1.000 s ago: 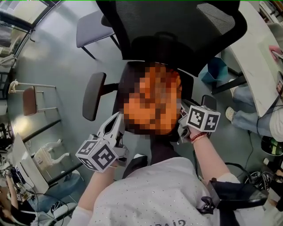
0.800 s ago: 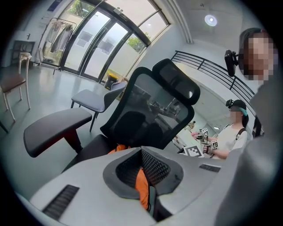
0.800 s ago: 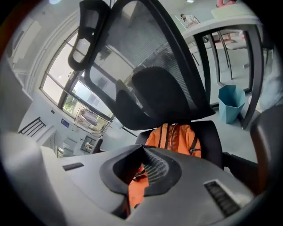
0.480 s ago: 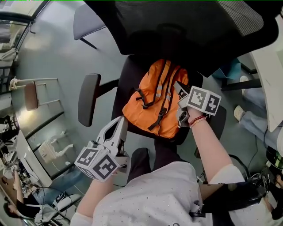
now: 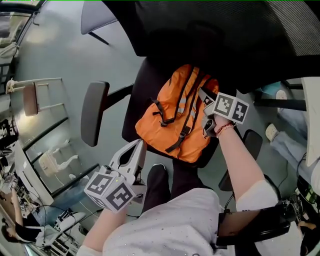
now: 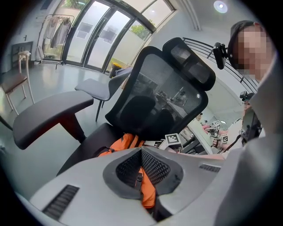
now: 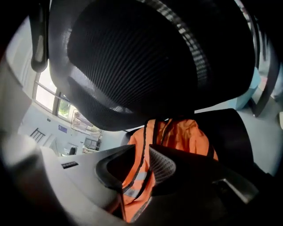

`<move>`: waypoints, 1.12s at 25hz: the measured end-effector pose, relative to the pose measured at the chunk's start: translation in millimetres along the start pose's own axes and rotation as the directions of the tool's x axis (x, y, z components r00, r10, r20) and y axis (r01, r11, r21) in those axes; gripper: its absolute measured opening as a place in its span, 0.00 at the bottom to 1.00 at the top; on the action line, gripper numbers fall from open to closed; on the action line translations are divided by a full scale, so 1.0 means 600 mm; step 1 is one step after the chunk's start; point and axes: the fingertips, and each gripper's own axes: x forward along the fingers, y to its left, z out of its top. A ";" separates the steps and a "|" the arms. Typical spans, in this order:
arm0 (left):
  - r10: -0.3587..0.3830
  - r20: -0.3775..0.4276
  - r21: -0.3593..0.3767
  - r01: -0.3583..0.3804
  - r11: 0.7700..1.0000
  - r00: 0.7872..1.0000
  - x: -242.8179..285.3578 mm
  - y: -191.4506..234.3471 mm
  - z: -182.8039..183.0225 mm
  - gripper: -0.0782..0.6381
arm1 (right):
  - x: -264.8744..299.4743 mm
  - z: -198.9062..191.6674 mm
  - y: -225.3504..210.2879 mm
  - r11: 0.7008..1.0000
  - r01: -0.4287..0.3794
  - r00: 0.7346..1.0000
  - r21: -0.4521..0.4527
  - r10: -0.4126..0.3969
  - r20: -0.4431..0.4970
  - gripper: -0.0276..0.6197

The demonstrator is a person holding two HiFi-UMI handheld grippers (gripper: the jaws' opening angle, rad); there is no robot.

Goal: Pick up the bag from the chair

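An orange backpack [image 5: 175,117] with black straps lies on the seat of a black office chair [image 5: 137,97], leaning toward the mesh backrest [image 5: 215,30]. My right gripper [image 5: 202,96] is at the bag's upper right edge. It is open, and in the right gripper view [image 7: 140,152] a black-edged orange strap [image 7: 137,174] runs between the jaws. My left gripper [image 5: 139,146] hangs low at the seat's front left, apart from the bag. In the left gripper view [image 6: 141,151] its jaw tips meet with nothing between them, and the bag [image 6: 126,142] shows beyond.
The chair's left armrest [image 5: 90,112] sticks out beside my left gripper. A grey chair [image 5: 97,15] stands behind to the left, with a small wooden chair [image 5: 29,97] at far left. A white desk [image 5: 312,125] and a seated person's legs [image 5: 292,140] are at the right.
My right gripper has moved forward from the seat's front right corner up along the bag's right side. My left gripper has stayed low by the seat front.
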 end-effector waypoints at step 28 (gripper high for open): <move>0.082 -0.004 -0.133 -0.082 0.988 0.997 -0.023 0.103 -0.074 0.13 | 0.143 -0.037 -0.065 0.984 0.160 0.983 -0.083 -0.167 -0.079 0.58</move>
